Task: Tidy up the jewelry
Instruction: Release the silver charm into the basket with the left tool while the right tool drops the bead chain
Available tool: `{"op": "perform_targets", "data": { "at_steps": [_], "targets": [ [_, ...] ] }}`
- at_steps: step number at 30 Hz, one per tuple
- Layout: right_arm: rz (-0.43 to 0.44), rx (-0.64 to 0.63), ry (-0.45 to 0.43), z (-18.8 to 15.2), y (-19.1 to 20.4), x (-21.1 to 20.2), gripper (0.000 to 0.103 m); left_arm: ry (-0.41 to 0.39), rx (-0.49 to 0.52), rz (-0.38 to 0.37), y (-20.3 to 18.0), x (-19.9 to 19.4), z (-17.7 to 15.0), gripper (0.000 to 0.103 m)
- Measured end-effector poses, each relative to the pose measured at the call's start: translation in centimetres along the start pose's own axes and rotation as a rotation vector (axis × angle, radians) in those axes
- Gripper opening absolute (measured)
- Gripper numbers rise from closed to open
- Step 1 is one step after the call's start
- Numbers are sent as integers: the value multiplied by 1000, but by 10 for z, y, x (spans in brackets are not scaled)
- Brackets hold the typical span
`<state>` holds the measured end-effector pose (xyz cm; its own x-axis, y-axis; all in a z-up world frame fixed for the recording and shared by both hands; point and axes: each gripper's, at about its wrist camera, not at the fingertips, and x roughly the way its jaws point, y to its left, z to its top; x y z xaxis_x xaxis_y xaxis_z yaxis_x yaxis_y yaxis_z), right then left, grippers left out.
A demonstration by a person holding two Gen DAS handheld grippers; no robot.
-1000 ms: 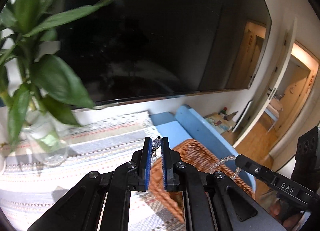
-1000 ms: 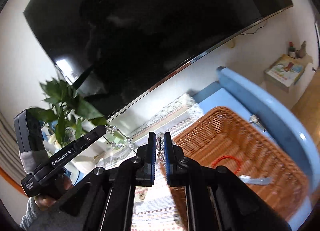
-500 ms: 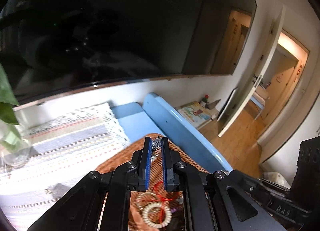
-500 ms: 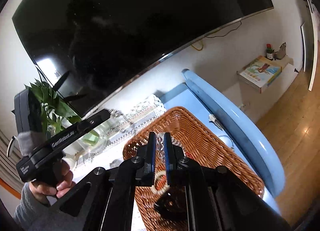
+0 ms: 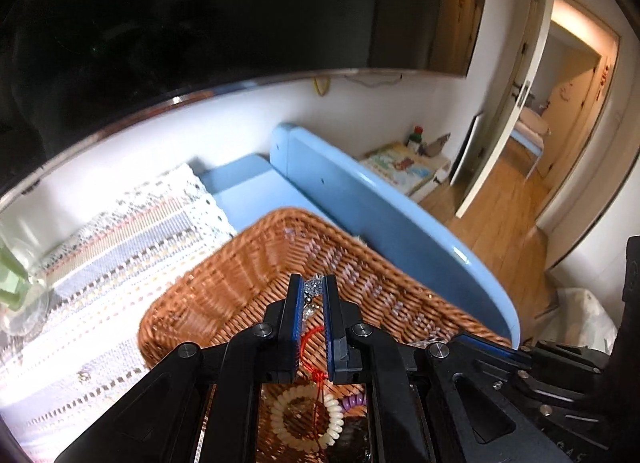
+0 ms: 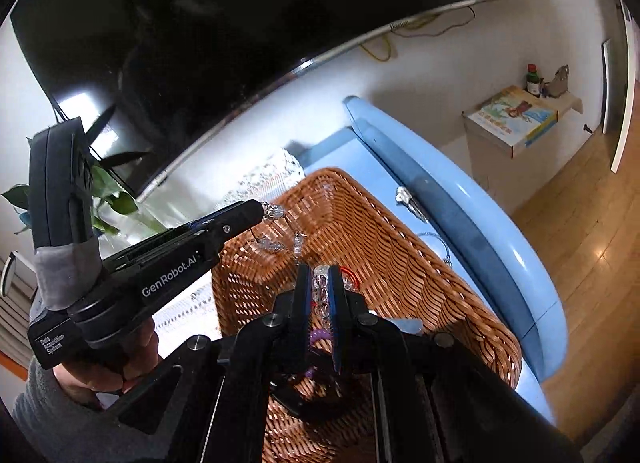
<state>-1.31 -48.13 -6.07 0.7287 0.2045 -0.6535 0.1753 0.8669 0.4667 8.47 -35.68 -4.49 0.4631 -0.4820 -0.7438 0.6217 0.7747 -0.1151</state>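
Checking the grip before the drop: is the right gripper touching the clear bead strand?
Touching. The right wrist view shows the right gripper with its jaws shut on the bead strand; beads sit pinched between the blue pads.

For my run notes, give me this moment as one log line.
left claw: shut on crystal bead strand | right claw: shut on same strand | strand: over wicker basket

Pale blue table (image 5: pixel 256 187) below a dark screen. Directly on it: striped woven cloth (image 5: pixel 120 239) at left, and a wicker basket (image 5: pixel 224 283) partly overlapping that cloth's edge.
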Motion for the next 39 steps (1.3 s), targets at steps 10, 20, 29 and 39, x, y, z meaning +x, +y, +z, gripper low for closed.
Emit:
{"op": "perform_targets", "data": {
  "at_steps": [10,20,29,39],
  "targets": [
    [-73,-42,97,-24,-8,27,10,105,53,28,-11,29,-17,9],
    [-109,-35,120,-33,-10,36,10,157,31,14,-8,36,-32,9],
    [-133,-28,134,-37,-7,41,10,170,24,7,-4,35,-36,9],
    [-152,-12,147,-38,-6,40,10,168,-2,-16,7,31,-34,9]
  ]
}}
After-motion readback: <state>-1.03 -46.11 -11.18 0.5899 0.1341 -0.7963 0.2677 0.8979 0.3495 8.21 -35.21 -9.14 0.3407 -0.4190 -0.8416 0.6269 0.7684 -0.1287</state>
